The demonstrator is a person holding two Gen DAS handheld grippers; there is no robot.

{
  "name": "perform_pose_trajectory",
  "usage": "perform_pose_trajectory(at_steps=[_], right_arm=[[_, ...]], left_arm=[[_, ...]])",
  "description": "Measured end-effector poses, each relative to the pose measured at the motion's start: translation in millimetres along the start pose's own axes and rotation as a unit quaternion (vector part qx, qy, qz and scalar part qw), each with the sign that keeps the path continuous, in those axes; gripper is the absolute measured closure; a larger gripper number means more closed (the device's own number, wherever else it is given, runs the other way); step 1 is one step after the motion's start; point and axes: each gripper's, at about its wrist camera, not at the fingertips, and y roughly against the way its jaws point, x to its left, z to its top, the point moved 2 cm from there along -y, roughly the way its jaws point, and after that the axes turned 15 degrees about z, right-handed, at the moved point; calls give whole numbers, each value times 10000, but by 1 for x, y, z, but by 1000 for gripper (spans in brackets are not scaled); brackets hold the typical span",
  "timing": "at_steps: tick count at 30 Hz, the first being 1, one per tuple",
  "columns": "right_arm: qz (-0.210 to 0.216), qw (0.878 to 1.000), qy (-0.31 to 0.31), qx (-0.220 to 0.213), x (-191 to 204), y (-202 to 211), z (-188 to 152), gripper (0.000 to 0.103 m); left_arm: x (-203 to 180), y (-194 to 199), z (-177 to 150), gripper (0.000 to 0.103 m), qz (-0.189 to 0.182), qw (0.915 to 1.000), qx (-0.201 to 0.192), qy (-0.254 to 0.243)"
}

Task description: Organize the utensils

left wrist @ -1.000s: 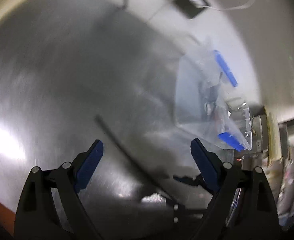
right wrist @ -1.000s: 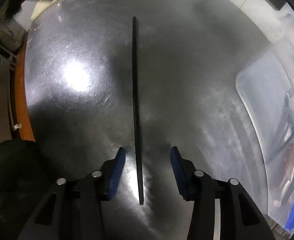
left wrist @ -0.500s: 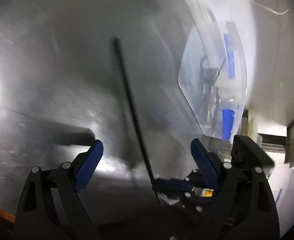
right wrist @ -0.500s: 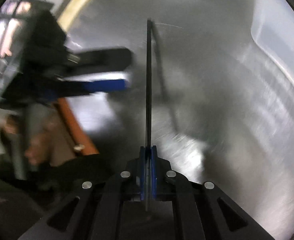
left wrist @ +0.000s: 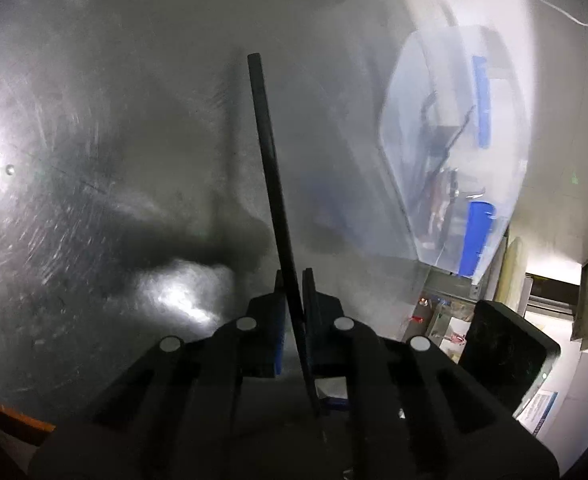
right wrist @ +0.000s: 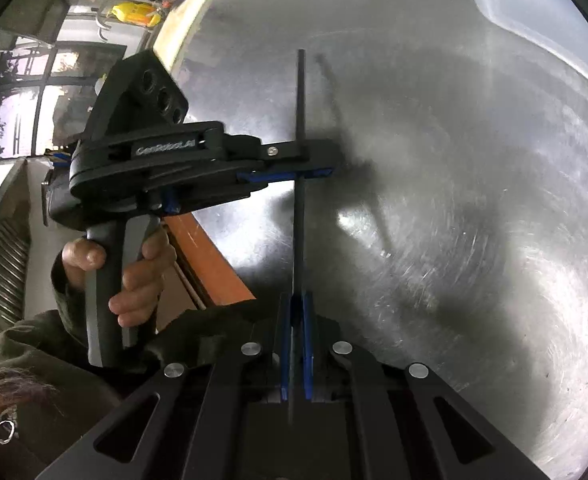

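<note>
Both grippers are clamped on the same thin black chopstick (right wrist: 300,216), which is lifted clear of the steel counter (right wrist: 474,200) and casts its shadow on the metal below. The right gripper (right wrist: 297,308) has its blue-padded jaws closed on the near end of the stick. The left gripper (right wrist: 310,162) comes in from the side, held by the person's hand (right wrist: 134,276), and its jaws are pinched shut on the stick nearer the far end.

From the left wrist camera the same chopstick (left wrist: 272,184) runs straight out between the closed jaws of the left gripper (left wrist: 294,292).

Off toward the counter's edge stands a clear plastic bin (left wrist: 410,128) with blue clips (left wrist: 480,108) on its side. Inside it lie a few dark utensils (left wrist: 442,152), too blurred to name one by one.
</note>
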Motion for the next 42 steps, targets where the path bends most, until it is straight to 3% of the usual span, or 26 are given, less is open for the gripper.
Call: perform_pose_trajectory(at_steps=[2,5,6,10,12,16,18,22,27,32,35,37,39,40,41,42], right_arm=[[22,9999,130,-87,10,9,-1,96],[122,9967,642,-486,45,48,1,96],[102,9947,781,-657,54,61,3,96],[-288,9773,1253,-1686,79,136,22,96],[-679,9645,1287,-2204,79,181,37,96],[-1546,9398,1044,-2862,59,246,77,97],[-1619,9376,810,-2969,40,262,95,97],[-1582,9404,249,-2999,-19,260,120,97],[-1301,9528,-432,-2709,-84,242,137,97],[-1366,9590,-1043,-2254,-118,225,146,96],[-1672,9533,-888,-2355,-112,233,145,96],[-2225,9401,-625,-2508,-93,242,137,96],[-2689,9202,-279,-2832,-63,251,120,90],[-2920,9056,-76,-3074,-44,255,106,75],[-3081,8941,79,-3250,-33,257,95,67],[-3405,8684,373,-3585,-6,261,75,57]], left_arm=[[-11,19,-3,98,-206,9993,-237,-219],[-58,63,-5,98,-427,9912,-726,-1025],[-91,83,-2,98,-393,9823,-987,-1542],[-203,111,25,98,-242,9472,-1446,-2853],[-259,107,47,98,-192,9329,-1440,-3294],[-341,72,98,98,7,9271,-1145,-3570],[-364,42,117,98,281,9264,-925,-3638],[-373,-38,147,98,941,9270,-320,-3617],[-346,-106,158,98,1356,9267,315,-3490],[-329,-126,166,98,1719,9260,523,-3320],[-323,-113,166,98,1874,9239,258,-3326],[-326,-95,166,98,1750,9272,16,-3312],[-333,-61,156,98,1638,9236,-570,-3420],[-335,-36,146,98,1566,9173,-1026,-3514],[-337,-9,133,98,1493,9078,-1550,-3601],[-336,11,124,94,1449,8991,-1913,-3660]])
